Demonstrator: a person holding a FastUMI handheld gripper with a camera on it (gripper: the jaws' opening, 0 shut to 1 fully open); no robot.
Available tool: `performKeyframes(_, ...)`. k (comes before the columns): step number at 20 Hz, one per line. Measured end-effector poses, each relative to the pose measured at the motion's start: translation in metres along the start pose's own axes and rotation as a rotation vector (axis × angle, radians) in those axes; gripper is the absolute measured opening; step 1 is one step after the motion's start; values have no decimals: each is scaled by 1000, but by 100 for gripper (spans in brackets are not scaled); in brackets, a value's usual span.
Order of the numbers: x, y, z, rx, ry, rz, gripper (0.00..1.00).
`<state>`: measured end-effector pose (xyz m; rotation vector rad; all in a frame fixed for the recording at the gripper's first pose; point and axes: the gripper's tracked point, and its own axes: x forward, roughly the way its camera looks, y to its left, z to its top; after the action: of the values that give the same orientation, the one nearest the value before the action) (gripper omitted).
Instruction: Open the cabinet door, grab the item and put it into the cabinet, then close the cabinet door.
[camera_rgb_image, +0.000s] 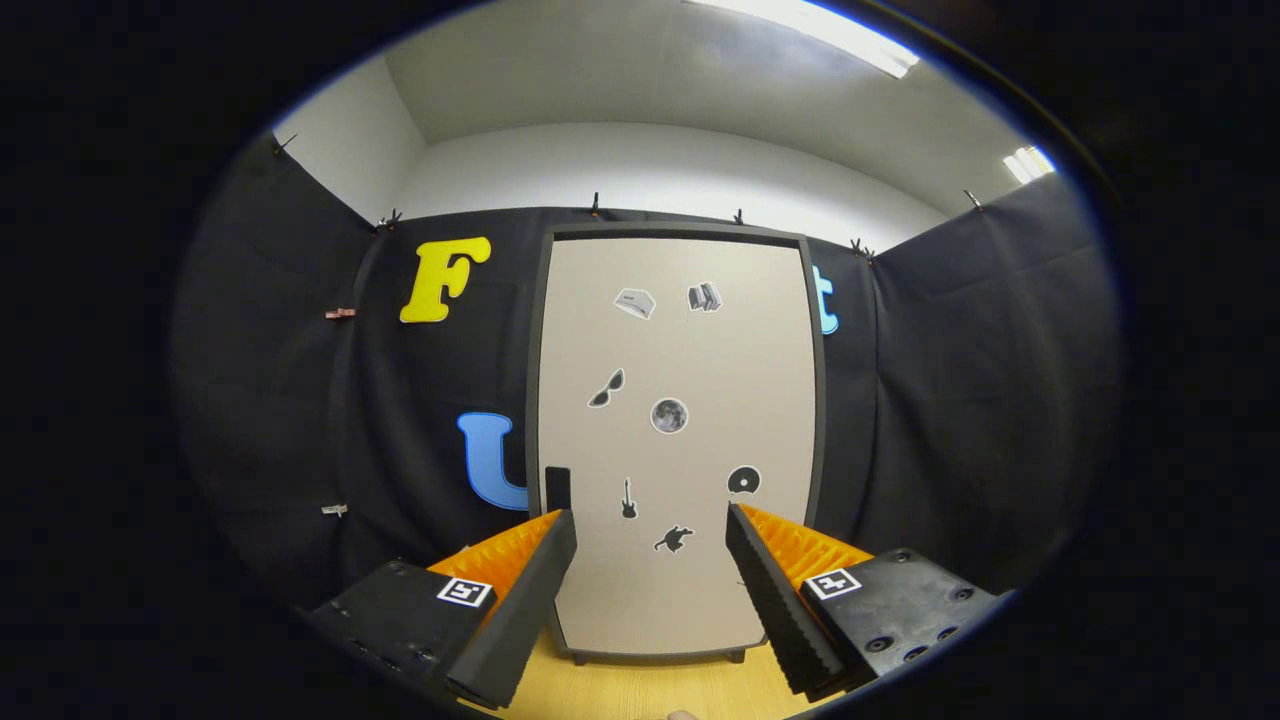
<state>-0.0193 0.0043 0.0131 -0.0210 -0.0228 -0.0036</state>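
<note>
The cabinet door (680, 440) is seen closed, upright on the wooden surface (640, 690), with its dark handle (557, 488) set at the door's lower left edge, just above and ahead of the tip of the left finger. The gripper (650, 530) is held level and aimed squarely at the door, its 2 fingers spread wide apart with nothing between them, and it is judged to be some way short of the door. The item to be stored cannot be identified; only a small pale shape (683, 715) is glimpsed on the surface below the fingers. The main risk is judged to be a missed handle: it is narrow and offset from the midline between the fingers, so a straight advance would bring the fingers against the flat panel. A 2nd risk is that the light-looking cabinet would be dragged or tipped by an off-axis pull.
</note>
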Motion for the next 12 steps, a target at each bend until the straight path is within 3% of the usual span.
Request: performKeyframes(12,17,60,-26,22,47,70,98)
